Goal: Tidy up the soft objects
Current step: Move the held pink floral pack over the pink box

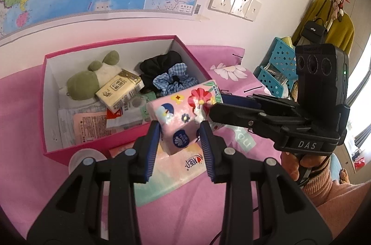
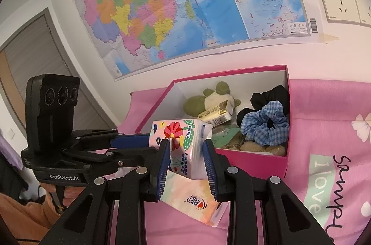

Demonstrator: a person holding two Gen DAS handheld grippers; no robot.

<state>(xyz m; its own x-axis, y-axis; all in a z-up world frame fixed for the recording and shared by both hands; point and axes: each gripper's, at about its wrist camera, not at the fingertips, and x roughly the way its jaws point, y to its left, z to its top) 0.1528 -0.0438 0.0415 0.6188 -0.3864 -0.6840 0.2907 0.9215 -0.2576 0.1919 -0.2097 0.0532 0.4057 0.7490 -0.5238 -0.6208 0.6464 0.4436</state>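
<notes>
1. Left wrist view: floral tissue pack [image 1: 183, 119] aloft over pink box [image 1: 92, 147] edge, pinched by left tongs [image 1: 179, 140] and right tongs [image 1: 214, 103], both narrowly parted.
2. Likely light, squashy, slippery film; best gripped across short sides.

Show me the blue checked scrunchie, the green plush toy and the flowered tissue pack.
blue checked scrunchie [image 2: 266, 124], right wrist view, its ruffled fabric.
green plush toy [image 1: 81, 85], left wrist view, its head.
flowered tissue pack [image 1: 183, 115], left wrist view, its printed top.

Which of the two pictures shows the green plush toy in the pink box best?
The left wrist view: the green plush toy lies nearly whole against the pink box's back wall. In the right wrist view, it looks smaller, partly hidden behind a tissue pack.
</notes>
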